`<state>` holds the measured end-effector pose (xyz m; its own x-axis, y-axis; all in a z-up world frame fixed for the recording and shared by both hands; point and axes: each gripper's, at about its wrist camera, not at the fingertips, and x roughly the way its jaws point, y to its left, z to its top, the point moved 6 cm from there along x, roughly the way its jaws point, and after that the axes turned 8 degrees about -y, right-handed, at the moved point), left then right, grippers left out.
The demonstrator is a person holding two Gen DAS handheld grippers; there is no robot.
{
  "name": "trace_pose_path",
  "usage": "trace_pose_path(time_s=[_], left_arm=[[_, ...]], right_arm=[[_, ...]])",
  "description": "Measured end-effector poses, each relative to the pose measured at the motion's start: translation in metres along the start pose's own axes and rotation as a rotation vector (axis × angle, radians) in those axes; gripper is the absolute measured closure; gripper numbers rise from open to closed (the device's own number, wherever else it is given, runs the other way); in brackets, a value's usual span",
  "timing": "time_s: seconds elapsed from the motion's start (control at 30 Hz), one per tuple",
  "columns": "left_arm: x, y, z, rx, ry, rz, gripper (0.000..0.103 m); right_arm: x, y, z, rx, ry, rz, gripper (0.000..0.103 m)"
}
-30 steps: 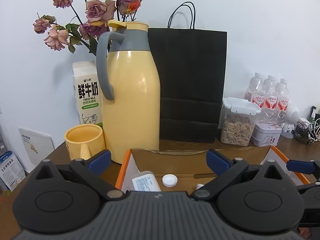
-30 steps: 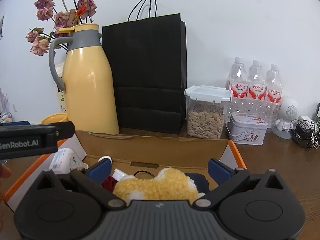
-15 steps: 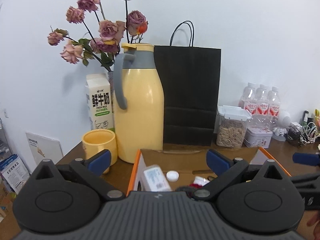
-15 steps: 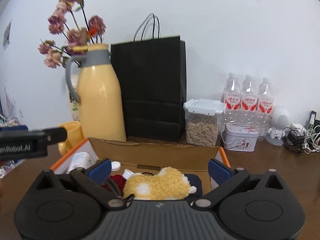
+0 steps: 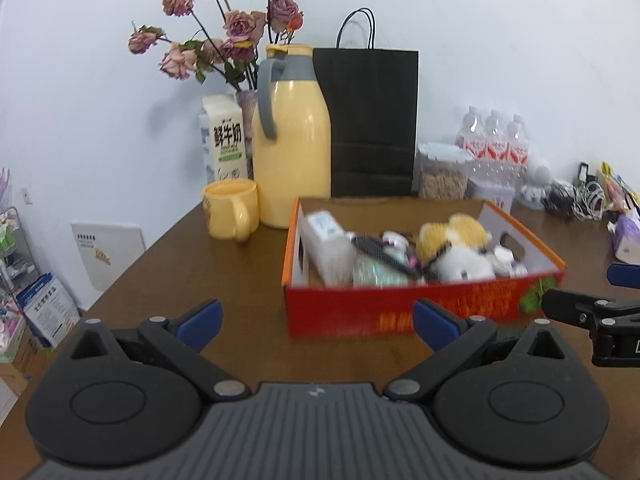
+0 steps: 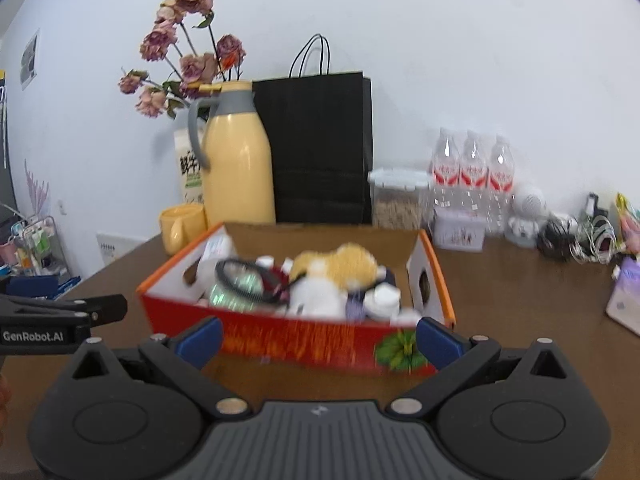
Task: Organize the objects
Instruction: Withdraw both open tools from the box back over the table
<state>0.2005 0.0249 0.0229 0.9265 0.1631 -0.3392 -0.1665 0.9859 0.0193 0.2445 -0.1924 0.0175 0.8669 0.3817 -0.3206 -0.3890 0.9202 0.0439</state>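
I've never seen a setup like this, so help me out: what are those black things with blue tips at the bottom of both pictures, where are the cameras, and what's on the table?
These are two handheld grippers, one in each of a person's hands; no robot arm is involved. Each carries a wide-angle camera looking forward along its two fingers.

One picture is from the left gripper, the other from the right gripper. The blue tips are their finger pads. Both are spread open and hold nothing.

On the brown table sits a red cardboard box holding a yellow plush toy, a white bottle and other small items too blurred to name. Behind it stand a yellow thermos jug, yellow mug, milk carton, dried roses, black paper bag and water bottles.
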Motion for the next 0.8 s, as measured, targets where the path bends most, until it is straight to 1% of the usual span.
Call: trace_pose_path(time_s=[0.17,0.33,0.53,0.8], left_arm=[[-0.029,0.002,-0.016,0.010,0.021,-0.005,0.000],[-0.046,-0.003,-0.026,0.015,0.038,-0.025,0.000],[-0.056,-0.005,-0.036,0.015,0.053,-0.030,0.000],[-0.062,-0.003,-0.039,0.006,0.057,-0.021,0.000]], right_arm=[[-0.028,0.006,-0.018,0.011,0.025,0.000,0.000],[-0.045,0.010,-0.031,0.019,0.047,-0.004,0.000],[-0.055,0.011,-0.037,0.027,0.059,-0.019,0.000],[-0.062,0.009,-0.040,0.031,0.059,-0.025,0.000]])
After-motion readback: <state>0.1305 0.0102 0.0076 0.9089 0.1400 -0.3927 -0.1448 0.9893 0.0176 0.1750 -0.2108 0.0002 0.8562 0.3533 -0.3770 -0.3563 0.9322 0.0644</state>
